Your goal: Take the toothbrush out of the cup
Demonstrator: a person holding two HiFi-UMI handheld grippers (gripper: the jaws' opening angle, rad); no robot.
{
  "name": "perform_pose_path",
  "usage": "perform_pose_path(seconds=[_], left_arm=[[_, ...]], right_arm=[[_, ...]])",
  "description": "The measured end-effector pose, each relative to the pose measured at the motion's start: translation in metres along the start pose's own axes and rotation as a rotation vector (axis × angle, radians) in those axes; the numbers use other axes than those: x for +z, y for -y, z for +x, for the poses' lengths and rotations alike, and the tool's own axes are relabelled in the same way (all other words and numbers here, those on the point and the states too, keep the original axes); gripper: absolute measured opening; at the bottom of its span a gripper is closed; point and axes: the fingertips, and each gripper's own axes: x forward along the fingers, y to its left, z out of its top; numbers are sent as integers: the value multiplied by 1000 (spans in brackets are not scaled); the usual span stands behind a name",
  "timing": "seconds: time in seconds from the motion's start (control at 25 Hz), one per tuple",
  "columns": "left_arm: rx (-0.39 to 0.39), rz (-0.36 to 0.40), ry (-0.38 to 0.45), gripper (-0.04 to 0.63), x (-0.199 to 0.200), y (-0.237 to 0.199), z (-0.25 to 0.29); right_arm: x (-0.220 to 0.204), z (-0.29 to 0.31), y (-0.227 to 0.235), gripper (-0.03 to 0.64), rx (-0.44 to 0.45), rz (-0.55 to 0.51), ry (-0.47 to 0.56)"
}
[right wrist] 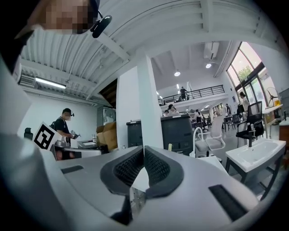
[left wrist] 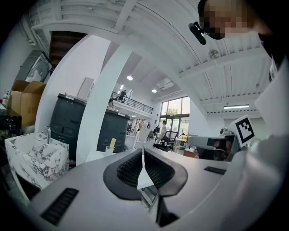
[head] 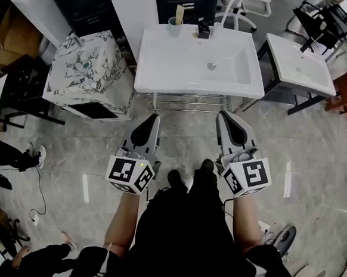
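A pale cup (head: 174, 27) stands at the back left corner of the white washbasin (head: 167, 63), and a light wooden toothbrush (head: 179, 13) sticks up out of it. Both grippers hang level in front of the basin, well short of the cup. My left gripper (head: 154, 117) is shut with nothing between its pads. My right gripper (head: 222, 115) is also shut and empty. In the left gripper view, the cup (left wrist: 109, 150) and toothbrush (left wrist: 112, 143) show far off, left of the shut gripper (left wrist: 142, 152). The right gripper view has the toothbrush (right wrist: 170, 146) small beyond the shut gripper (right wrist: 143, 150).
A small black object (head: 203, 30) and a white faucet (head: 220, 19) stand at the basin's back edge. A marble-patterned cabinet (head: 92, 75) stands left of the basin, a second washbasin (head: 302, 64) right of it. A metal rack (head: 188, 100) sits under the basin's front.
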Motion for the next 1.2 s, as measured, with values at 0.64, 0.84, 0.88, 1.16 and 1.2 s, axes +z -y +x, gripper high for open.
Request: perform_pose_path(seconds=[0.64, 0.84, 0.88, 1.16, 1.2], left_arm=[[45, 18, -23, 26, 13, -20, 100], [83, 35, -18, 26, 27, -29, 147], [87, 45, -18, 26, 30, -28, 156], [126, 64, -8, 26, 37, -22, 209], [132, 65, -7, 26, 37, -22, 216]], right_arm=[[14, 83, 73, 32, 83, 37, 9], [23, 123, 110, 32, 122, 50, 12], [26, 129, 118, 32, 129, 52, 14], [33, 164, 165, 32, 177, 70, 23], [34, 168, 170, 32, 185, 71, 27]])
